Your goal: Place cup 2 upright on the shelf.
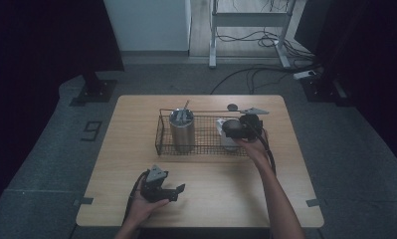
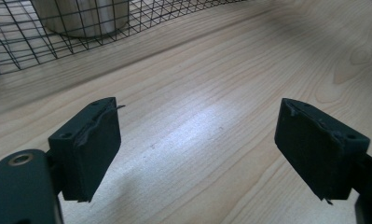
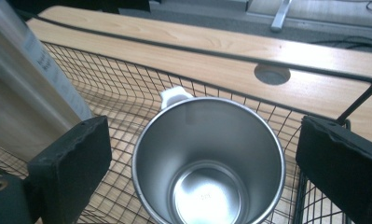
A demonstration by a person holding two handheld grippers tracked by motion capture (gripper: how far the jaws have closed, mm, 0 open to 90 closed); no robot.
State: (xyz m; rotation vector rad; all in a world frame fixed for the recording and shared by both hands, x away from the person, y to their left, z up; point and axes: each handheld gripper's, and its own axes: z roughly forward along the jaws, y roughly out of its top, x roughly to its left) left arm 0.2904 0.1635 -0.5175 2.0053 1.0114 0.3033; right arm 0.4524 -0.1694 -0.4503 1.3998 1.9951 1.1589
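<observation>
The shiny steel cup point(image 3: 209, 163) stands upright at the right end of the black wire basket point(image 1: 162, 135), just set there, it seems, since the right gripper point(image 1: 234, 130) hangs over it with fingers point(image 3: 72, 163) spread apart, while the left gripper point(image 1: 172, 193) rests open-fingered and empty on the near wooden table point(image 1: 211, 184).

Wire basket point(image 1: 162, 134) walls block side access; tall steel tumbler point(image 1: 181, 130) crowds its left half, open steel cup point(image 3: 209, 161) right. Lower table point(image 1: 221, 194) free.
</observation>
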